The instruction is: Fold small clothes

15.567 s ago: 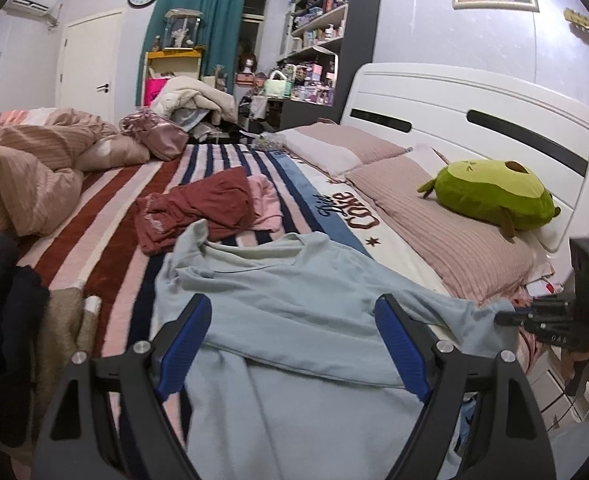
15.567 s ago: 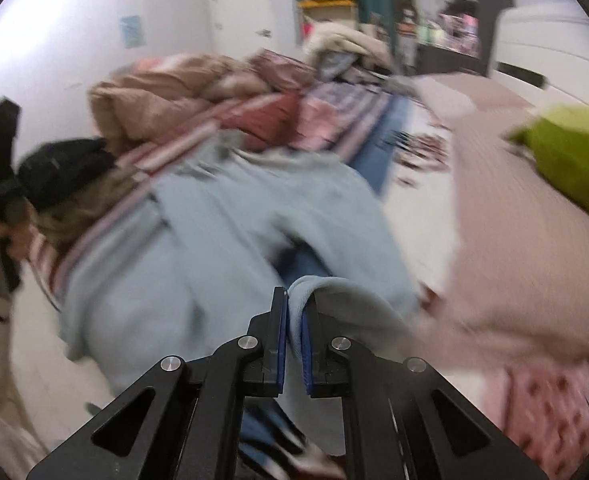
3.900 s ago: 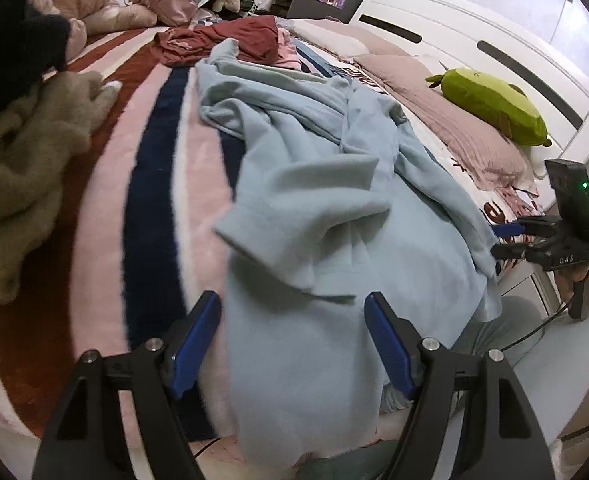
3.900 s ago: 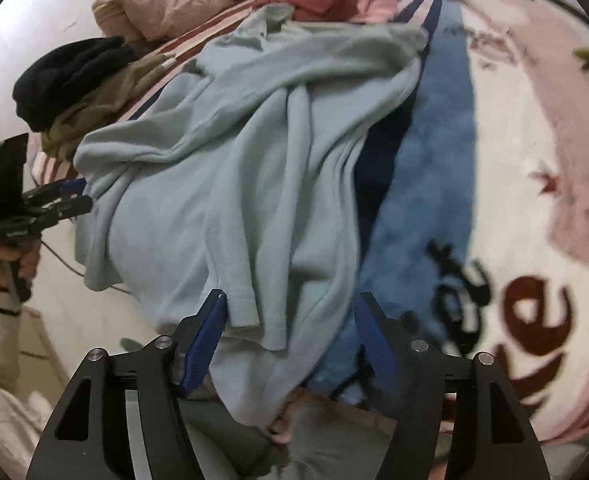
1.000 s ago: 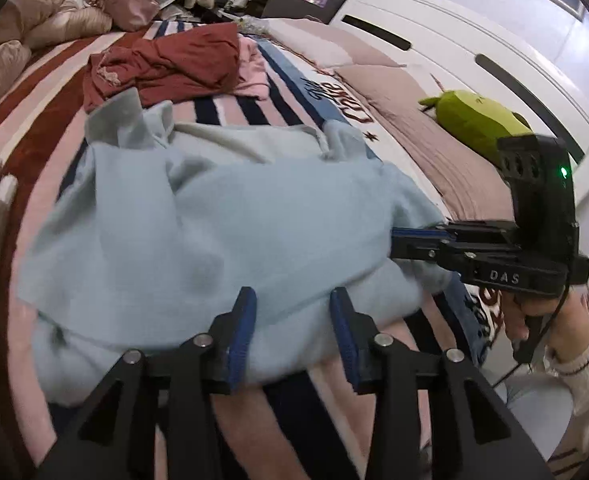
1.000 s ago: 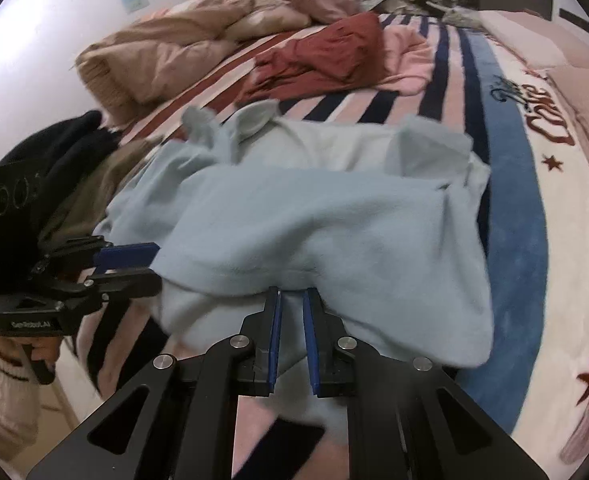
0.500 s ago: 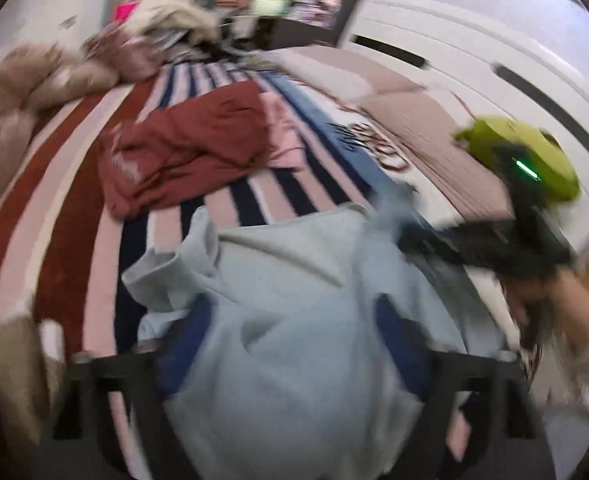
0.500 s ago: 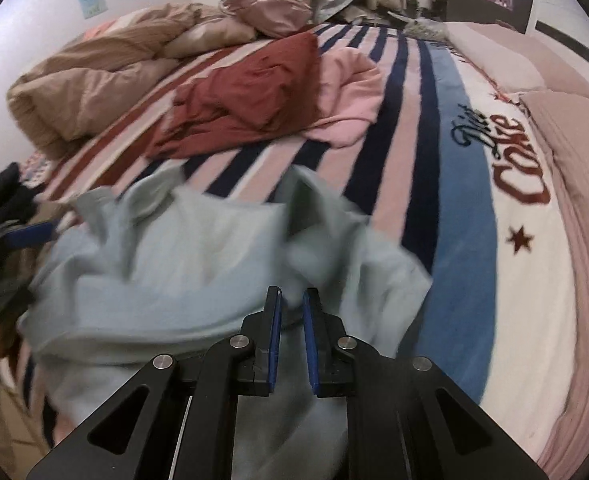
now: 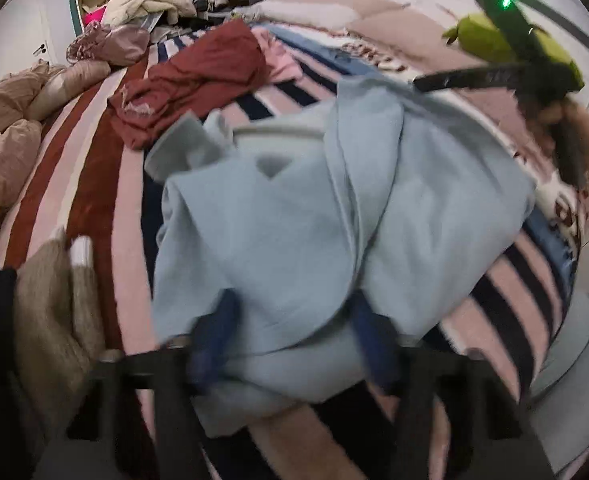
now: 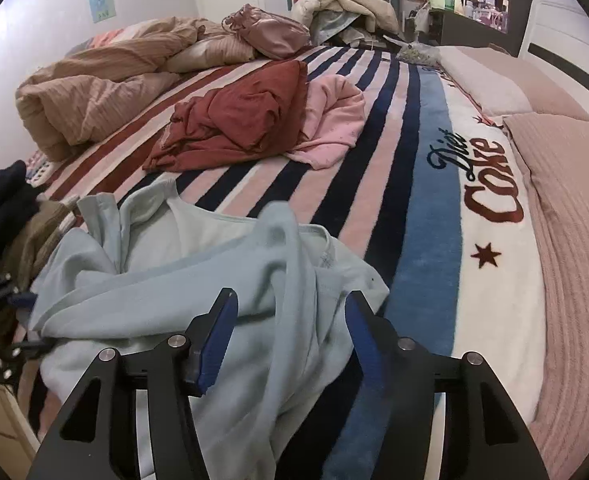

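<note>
Both spread wide, empty: left gripper (image 9: 294, 336) low over crumpled pale-blue fleece top (image 10: 198, 280), right gripper (image 10: 290, 332) level above its edge.

A pale blue, soft fleece garment (image 10: 230, 280) lies bunched and loosely doubled over itself on the near part of the striped bed blanket (image 10: 374, 128), its neckline turned toward the far side, folds rumpled and uneven.
</note>
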### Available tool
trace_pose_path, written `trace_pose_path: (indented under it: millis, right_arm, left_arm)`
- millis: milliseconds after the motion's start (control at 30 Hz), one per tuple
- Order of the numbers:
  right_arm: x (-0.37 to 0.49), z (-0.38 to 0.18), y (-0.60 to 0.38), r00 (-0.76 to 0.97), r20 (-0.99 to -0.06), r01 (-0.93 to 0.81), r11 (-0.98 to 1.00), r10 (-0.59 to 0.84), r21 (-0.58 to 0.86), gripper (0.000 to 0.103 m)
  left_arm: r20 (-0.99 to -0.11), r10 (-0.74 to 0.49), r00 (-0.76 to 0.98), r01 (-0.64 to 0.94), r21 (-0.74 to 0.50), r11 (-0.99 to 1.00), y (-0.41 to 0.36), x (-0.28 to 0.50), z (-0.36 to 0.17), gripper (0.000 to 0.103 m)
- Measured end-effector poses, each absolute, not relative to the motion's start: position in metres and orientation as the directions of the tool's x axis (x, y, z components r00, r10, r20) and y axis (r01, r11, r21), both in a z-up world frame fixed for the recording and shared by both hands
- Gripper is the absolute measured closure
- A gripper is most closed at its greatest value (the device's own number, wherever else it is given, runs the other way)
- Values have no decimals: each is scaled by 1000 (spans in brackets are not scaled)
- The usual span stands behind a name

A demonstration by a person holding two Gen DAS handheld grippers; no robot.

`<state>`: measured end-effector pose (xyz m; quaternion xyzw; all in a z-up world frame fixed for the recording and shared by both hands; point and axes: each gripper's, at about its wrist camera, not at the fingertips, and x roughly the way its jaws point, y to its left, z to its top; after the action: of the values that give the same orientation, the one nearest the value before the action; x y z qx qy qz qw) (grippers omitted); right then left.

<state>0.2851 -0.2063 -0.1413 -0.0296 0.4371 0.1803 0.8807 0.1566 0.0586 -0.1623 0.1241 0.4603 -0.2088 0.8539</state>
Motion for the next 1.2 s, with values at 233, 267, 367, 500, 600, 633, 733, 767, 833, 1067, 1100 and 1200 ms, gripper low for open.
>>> trace_pose_path:
  millis: [233, 267, 367, 500, 600, 633, 733, 767, 833, 1067, 1100, 1200]
  right_arm:
    - [289, -146, -209, 554, -791, -327, 941, 262, 83, 52]
    - [291, -147, -210, 554, -792, -322, 943, 255, 78, 51]
    - [302, -155, -212, 553, -801, -309, 949, 231, 61, 49]
    - [318, -169, -207, 525, -806, -357, 930, 275, 85, 45]
    - [330, -181, -206, 499, -807, -359, 923, 316, 139, 79]
    - [331, -183, -205, 491, -810, -364, 920, 321, 144, 90]
    - [329, -184, -203, 506, -803, -385, 916, 314, 116, 96]
    - [326, -182, -205, 520, -798, -382, 919, 304, 102, 97]
    - [320, -177, -215, 558, -779, -343, 934, 286, 97, 97]
    - [314, -178, -250, 575, -775, -229, 961, 262, 155, 97]
    - [316, -184, -253, 561, -784, -214, 961, 266, 173, 96]
    - [323, -190, -256, 560, -802, -166, 977, 207, 137, 71]
  left_arm:
    - [-757, -275, 592, 362, -55, 930, 72, 182, -136, 93]
    - [-746, -275, 607, 349, -60, 935, 73, 188, -130, 93]
    - [-718, -287, 634, 332, -83, 940, 72, 215, -114, 94]
    - [-719, -241, 652, 278, -69, 958, 67, 256, -108, 94]
    - [-734, -216, 643, 260, -56, 964, 60, 290, -114, 94]
    - [-743, -204, 637, 255, -47, 966, 59, 298, -117, 94]
    - [-775, -170, 608, 229, -34, 973, 59, 325, -130, 94]
    - [-787, -168, 594, 224, -39, 974, 60, 333, -135, 94]
    - [-798, -163, 580, 219, -40, 975, 62, 343, -140, 94]
    - [-832, -118, 543, 160, -35, 986, 64, 369, -154, 77]
    - [-835, -93, 543, 147, -15, 989, 64, 370, -156, 74]
    - [-838, -30, 545, 95, 27, 995, 71, 379, -162, 53]
